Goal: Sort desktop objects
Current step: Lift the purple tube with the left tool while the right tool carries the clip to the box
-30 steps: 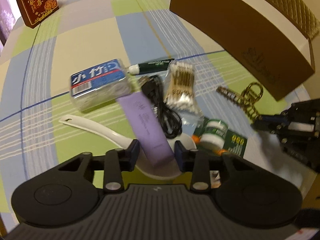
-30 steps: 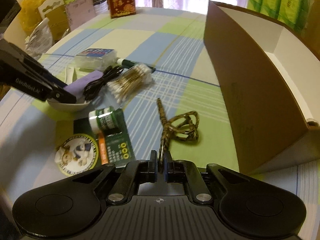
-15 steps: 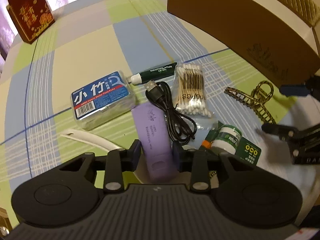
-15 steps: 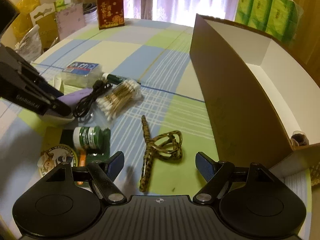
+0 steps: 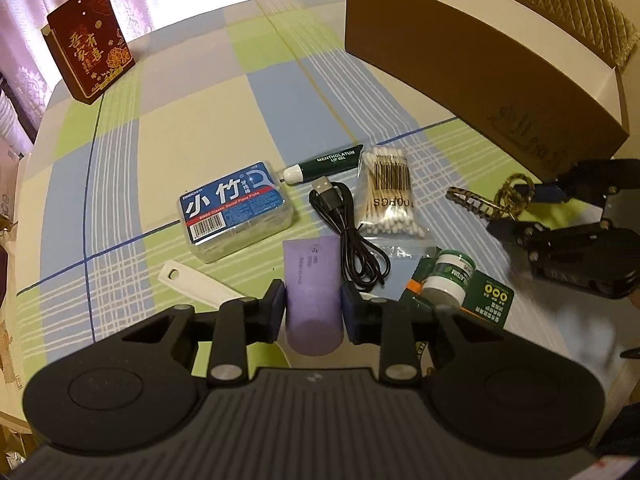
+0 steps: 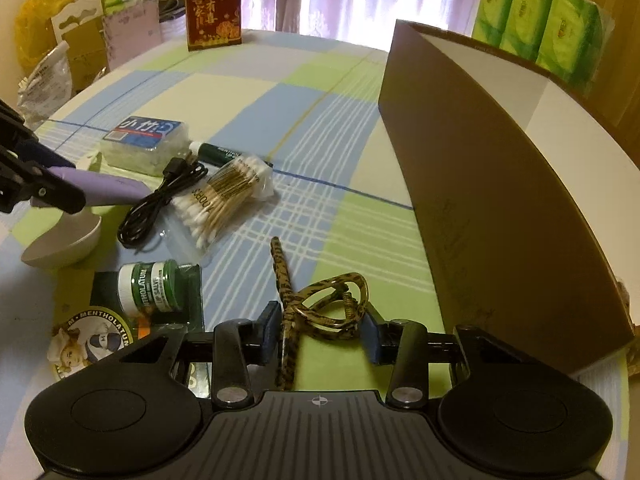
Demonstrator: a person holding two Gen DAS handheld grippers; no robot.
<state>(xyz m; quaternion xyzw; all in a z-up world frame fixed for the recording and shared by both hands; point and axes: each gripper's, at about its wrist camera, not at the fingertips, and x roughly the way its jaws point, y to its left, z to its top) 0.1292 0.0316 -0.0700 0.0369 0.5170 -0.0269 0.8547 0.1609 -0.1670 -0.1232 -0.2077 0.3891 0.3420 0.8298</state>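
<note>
The big brown cardboard box (image 6: 500, 200) is standing open-topped to the right of the right tongs (image 6: 318, 332), probably waiting as the bin for the sorted things. The bench (image 5: 192, 136) under its checked cloth is carrying a loose cluster of small goods ahead of both tools.

Just beyond the left tongs (image 5: 313, 312) the blue-labelled floss-pick box (image 5: 236, 210) is lying flat, with the bag of cotton swabs (image 5: 390, 196), the coiled black USB cable (image 5: 348, 232) and the green lip-gel tube (image 5: 324, 162) close beside it. The green lip-salve jar (image 6: 150, 286) is sitting on its card to the left of the right tongs.

The left tongs are gripping the purple tube (image 5: 312, 292) by its cap end, pads pressed on both sides, holding it over the white spoon (image 6: 60, 240); that end grip seems chosen for a clean carry to the box.

The right tongs are standing partly open, pads bracketing the leopard-print hair claw (image 6: 316, 304) where it is lying on the cloth. I cannot tell whether they are touching it yet; closing looks like the next move.
</note>
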